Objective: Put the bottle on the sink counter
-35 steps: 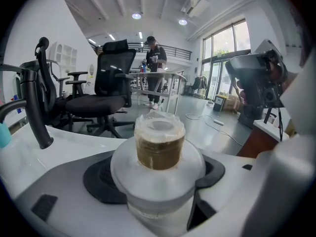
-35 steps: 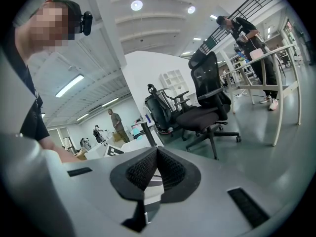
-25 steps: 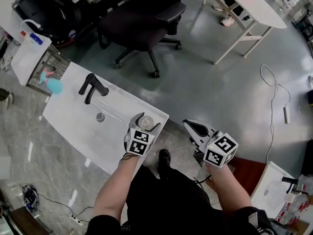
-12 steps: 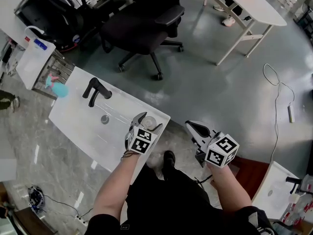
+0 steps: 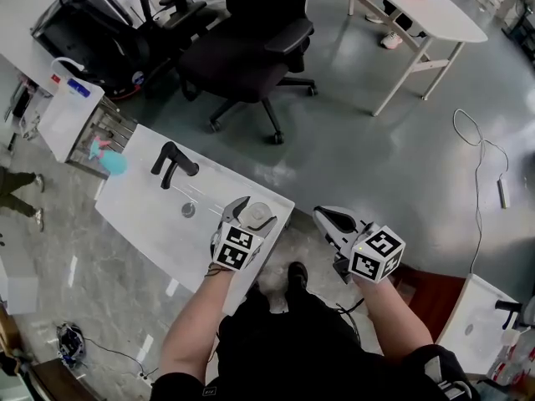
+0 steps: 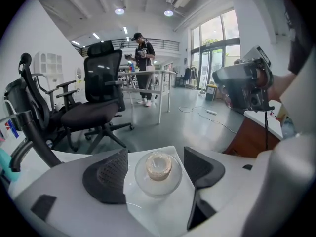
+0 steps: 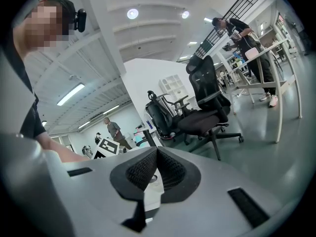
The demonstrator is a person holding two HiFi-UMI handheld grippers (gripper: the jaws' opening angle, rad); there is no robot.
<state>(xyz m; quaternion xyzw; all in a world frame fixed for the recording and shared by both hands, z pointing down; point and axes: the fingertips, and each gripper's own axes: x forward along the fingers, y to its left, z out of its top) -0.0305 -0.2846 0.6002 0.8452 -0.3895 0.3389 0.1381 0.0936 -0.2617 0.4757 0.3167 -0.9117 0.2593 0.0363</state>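
Mostly the head cam has shifted vs a sec ago: sink counter (image 5: 155, 228) and black office chair (image 5: 251, 48) now sit further right and nearer in frame, while both hands keep approx the same stance. Counter is white, w/ a black faucet (image 5: 171, 164) toward its far left and the drain (image 5: 190, 210) just near-right of that. Left gripper (image 5: 251, 210) still hovers over the counter's near-right corner, jaws wide apart, gripping nothing. Right gripper (image 7: 157, 169) is off the counter to the right, above the floor, pads pressed together, empty. Bottle (image 6: 158, 168), clear w/ a cork-like top, stands upright on that corner btw the left pads, slim gap each side. Prob means placing is done; what's left is backing the left gripper off w/o clipping it.
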